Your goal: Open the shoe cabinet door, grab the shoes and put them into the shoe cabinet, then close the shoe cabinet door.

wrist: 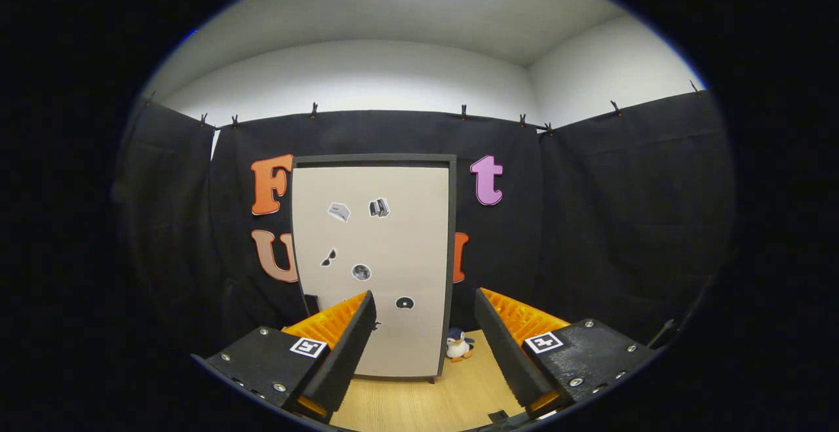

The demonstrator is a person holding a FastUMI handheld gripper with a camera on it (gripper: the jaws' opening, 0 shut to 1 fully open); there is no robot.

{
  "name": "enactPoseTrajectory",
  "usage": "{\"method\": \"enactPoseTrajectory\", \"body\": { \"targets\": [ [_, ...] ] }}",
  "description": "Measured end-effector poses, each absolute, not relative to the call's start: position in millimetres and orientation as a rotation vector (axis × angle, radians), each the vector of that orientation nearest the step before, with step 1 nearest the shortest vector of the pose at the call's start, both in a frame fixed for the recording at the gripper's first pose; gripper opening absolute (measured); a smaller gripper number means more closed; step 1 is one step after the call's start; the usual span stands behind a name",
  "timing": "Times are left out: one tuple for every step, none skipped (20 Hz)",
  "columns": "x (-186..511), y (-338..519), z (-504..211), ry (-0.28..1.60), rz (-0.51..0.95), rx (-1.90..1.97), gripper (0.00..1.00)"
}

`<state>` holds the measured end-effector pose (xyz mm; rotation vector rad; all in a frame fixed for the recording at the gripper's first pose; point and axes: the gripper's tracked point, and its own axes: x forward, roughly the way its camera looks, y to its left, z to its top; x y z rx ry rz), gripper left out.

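We've got the jaws [425, 333] spread wide, nothing between them. The shoe cabinet [373, 268] stands straight ahead on the wood floor [426, 399], door shut, a toy penguin [458, 345] just beside it.

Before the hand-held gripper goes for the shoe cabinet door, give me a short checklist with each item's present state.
1. Shoe cabinet door shut, ready to open: ok.
2. Hand-held gripper open, nothing between its fingers: ok.
3. Door straight ahead, beyond the fingers: ok.
4. Handle or pull edge located: cannot tell.
5. Penguin toy on the floor by the door's lower right corner, clear of the swing: cannot tell.
6. Shoes located: cannot tell.
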<state>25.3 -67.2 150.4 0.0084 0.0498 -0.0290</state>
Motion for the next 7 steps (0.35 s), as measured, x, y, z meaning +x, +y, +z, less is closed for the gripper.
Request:
{"method": "enactPoseTrajectory", "body": {
  "targets": [
    [24.3,-67.8,149.4,0.050,-0.026,0.005,0.94],
    [23.2,-67.9,148.7,0.052,-0.022,0.002,0.94],
    [21.8,-67.4,147.3,0.055,-0.019,0.001,0.94],
    [20.3,-67.5,146.3,0.059,-0.014,0.002,0.94],
    [19.5,-67.1,145.7,0.060,-0.008,0.002,0.94],
    [18.6,-67.4,145.3,0.062,-0.006,0.001,0.94],
    [17.7,-68.4,145.3,0.061,-0.006,0.000,0.94]
  ]
}}
